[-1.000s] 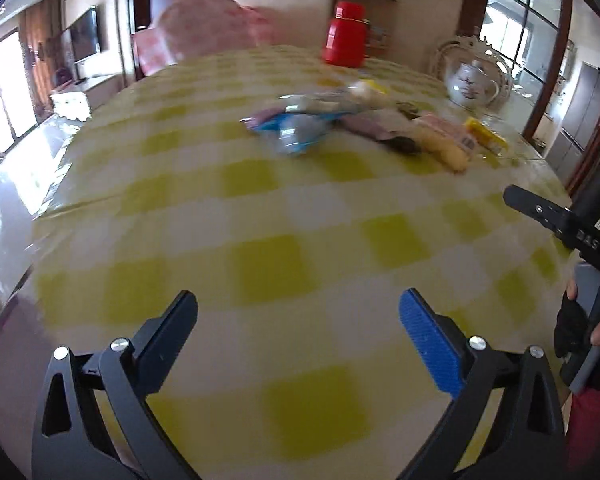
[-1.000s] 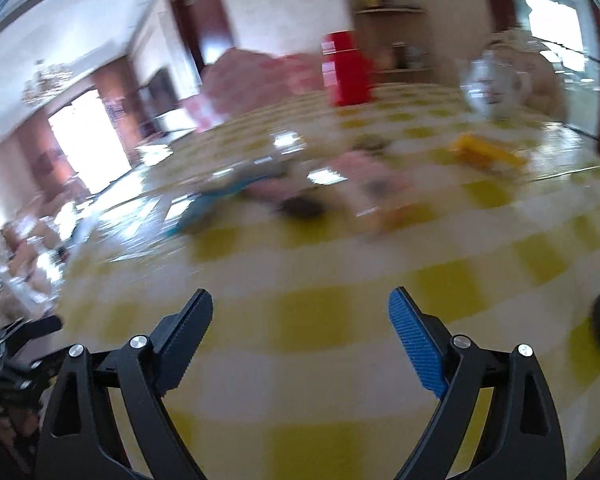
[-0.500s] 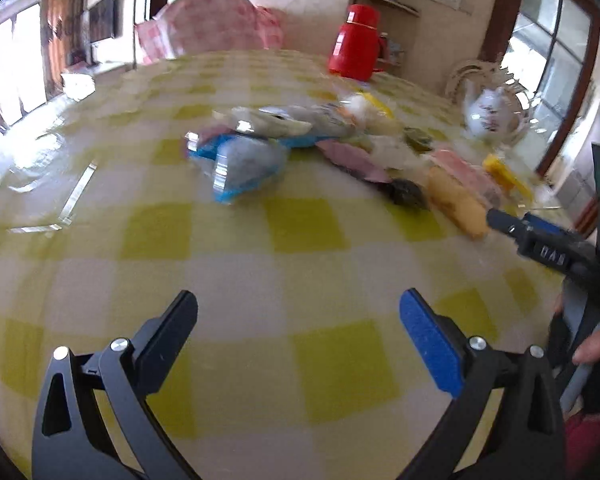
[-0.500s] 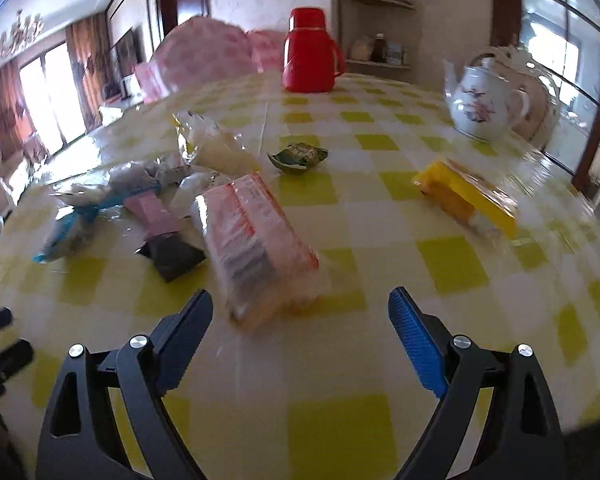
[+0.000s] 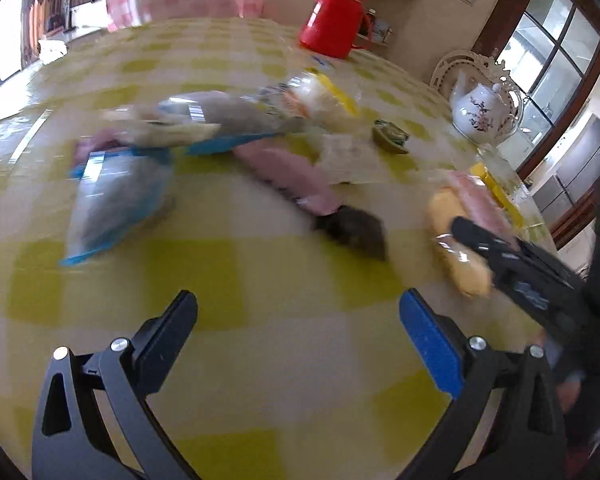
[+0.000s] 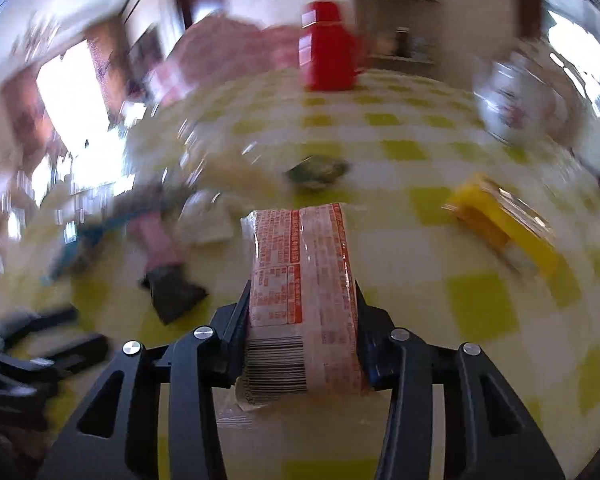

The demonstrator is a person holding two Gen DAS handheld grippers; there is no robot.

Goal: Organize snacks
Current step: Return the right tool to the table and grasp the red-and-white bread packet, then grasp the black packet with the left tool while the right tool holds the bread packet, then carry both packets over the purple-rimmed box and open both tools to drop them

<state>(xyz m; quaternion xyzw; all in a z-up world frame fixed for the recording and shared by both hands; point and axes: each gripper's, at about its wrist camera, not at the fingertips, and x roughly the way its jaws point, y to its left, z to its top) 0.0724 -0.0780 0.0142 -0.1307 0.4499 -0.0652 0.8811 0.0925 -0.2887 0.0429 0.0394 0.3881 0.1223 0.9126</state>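
Right tool [image 6: 302,320] clenched on the packet [image 6: 304,280]
Its jaws had just closed across the packet's width; its length ran straight ahead. Left tool [image 5: 298,320] stood released.

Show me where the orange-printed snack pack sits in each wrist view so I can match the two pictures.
Left wrist: the orange-printed snack pack lies at the right edge, the right gripper closed over its near end.
Right wrist: it fills the lower centre, clamped between the jaws, barcode end nearest the camera.
Shared landmark: the red thermos at the table's far side.
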